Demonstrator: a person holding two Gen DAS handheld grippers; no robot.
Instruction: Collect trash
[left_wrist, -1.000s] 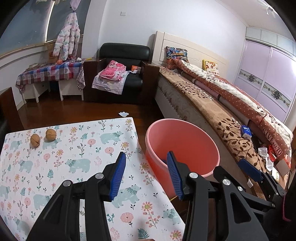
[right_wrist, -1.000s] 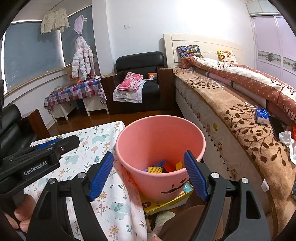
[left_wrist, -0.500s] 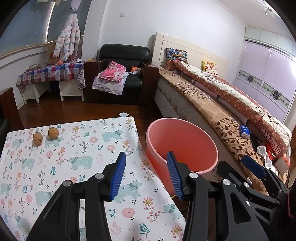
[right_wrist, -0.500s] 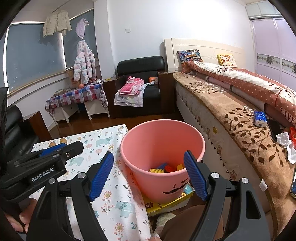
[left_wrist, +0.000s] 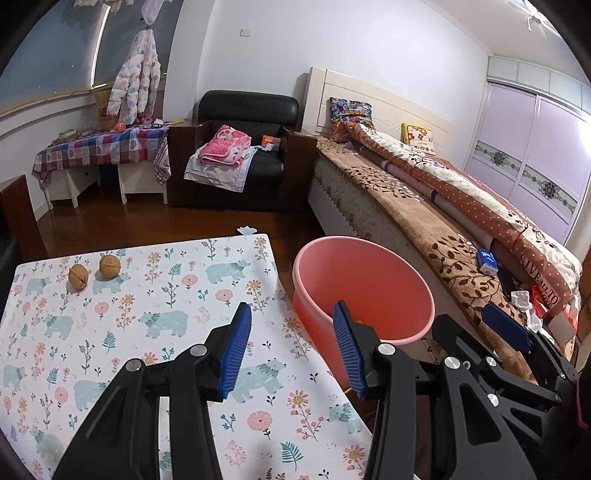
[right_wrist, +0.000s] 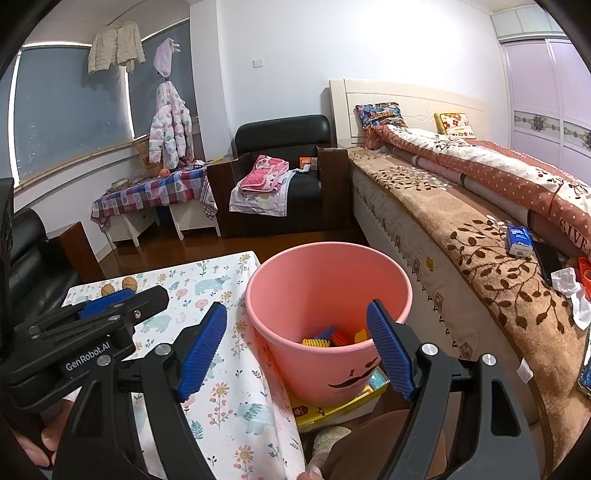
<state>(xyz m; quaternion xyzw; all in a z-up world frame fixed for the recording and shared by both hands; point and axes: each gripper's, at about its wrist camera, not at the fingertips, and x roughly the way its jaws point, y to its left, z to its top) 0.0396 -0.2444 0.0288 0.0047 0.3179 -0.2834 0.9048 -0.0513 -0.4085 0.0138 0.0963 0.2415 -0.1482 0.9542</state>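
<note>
A pink bucket (left_wrist: 362, 288) stands on the floor between the table and the bed; in the right wrist view (right_wrist: 328, 295) it holds several coloured toy pieces (right_wrist: 325, 338). Two walnuts (left_wrist: 94, 271) lie on the far left of the flowered tablecloth (left_wrist: 147, 314); they also show in the right wrist view (right_wrist: 120, 286). My left gripper (left_wrist: 291, 350) is open and empty above the table's right edge. My right gripper (right_wrist: 295, 350) is open and empty in front of the bucket.
A bed (right_wrist: 480, 221) with a brown blanket runs along the right, with a blue packet (right_wrist: 519, 240) and white crumpled paper (right_wrist: 569, 288) on it. A black armchair (left_wrist: 243, 155) with clothes stands at the back. A yellow box (right_wrist: 332, 406) lies under the bucket.
Both grippers have drawn back and up a little, so the bucket and table look slightly farther away. Both stay open and empty.
</note>
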